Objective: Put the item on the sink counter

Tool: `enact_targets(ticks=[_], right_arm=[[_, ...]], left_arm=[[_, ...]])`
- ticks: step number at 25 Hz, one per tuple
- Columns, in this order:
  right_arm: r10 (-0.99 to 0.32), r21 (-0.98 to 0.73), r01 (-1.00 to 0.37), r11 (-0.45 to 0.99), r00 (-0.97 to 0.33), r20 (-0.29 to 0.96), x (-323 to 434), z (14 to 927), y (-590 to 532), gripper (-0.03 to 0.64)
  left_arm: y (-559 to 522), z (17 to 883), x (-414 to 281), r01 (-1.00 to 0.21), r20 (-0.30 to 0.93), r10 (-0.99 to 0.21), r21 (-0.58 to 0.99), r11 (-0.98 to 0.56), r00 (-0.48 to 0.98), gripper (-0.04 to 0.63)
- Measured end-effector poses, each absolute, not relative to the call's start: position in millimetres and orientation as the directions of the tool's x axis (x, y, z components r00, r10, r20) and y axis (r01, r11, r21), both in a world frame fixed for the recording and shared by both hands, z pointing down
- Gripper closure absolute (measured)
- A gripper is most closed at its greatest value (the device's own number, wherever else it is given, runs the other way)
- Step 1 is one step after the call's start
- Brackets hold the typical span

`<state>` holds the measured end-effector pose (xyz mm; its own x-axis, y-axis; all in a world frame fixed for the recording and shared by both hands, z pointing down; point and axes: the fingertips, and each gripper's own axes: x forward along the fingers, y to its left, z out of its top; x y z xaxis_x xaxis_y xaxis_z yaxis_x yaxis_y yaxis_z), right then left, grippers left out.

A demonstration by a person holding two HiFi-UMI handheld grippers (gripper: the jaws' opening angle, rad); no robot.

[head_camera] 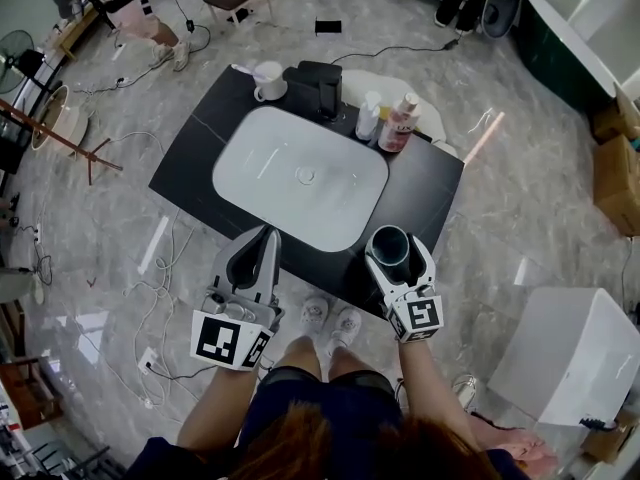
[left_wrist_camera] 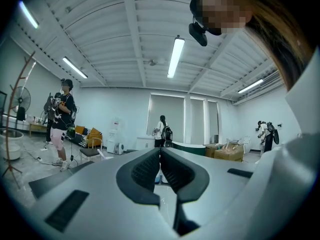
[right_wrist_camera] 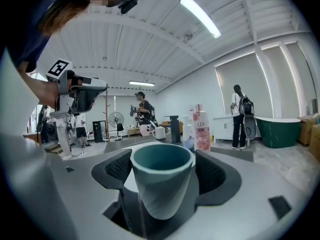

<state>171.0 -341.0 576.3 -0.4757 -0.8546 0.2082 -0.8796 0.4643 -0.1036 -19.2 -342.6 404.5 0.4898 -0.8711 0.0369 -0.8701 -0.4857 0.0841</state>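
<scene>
A teal ribbed cup [head_camera: 390, 247] stands upright at the near right edge of the black sink counter [head_camera: 425, 196]. My right gripper [head_camera: 396, 256] is around the cup [right_wrist_camera: 161, 184]. Its jaws stand wide: the left pad is at the cup's wall and a gap shows before the right pad [right_wrist_camera: 214, 170], so it is open. My left gripper [head_camera: 266, 236] hovers over the counter's near edge beside the white basin [head_camera: 300, 178]. In the left gripper view the left gripper [left_wrist_camera: 160, 153] has its pads together with nothing between them.
At the counter's far side stand a white mug [head_camera: 268, 80], a black faucet block [head_camera: 320, 86], a pale bottle [head_camera: 368, 118] and a pink bottle [head_camera: 398, 123]. A white box [head_camera: 565, 353] sits on the floor at right. Cables lie on the floor at left. Other people stand around the room.
</scene>
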Motion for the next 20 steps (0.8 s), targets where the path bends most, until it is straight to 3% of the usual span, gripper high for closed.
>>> enact_targets(ticks=[5, 8, 15, 20], right_arm=[[-0.867, -0.109, -0.881, 0.461, -0.473, 0.155, 173.1, 541.7, -341.8, 0.231], [-0.885, -0.108, -0.889, 0.445, -0.455, 0.102, 179.3, 512.5, -348.6, 0.305], [-0.898, -0.050, -0.897, 0.440, -0.438, -0.049, 191.1, 424.1, -343.1, 0.590], [-0.909, -0.072, -0.909, 0.411, -0.404, -0.100, 204.9, 374.7, -334.1, 0.601]], left_arm=[[-337.6, 388.9, -18.2, -0.868, 0.009, -0.871, 0.081, -0.489, 0.491, 0.572], [-338.4, 377.4, -19.9, -0.869, -0.014, -0.872, 0.074, -0.489, 0.489, 0.571], [-335.7, 349.3, -25.5, -0.871, -0.072, -0.872, 0.057, -0.489, 0.484, 0.572], [-333.7, 332.3, -30.1, -0.875, -0.106, -0.873, 0.043, -0.482, 0.476, 0.572]])
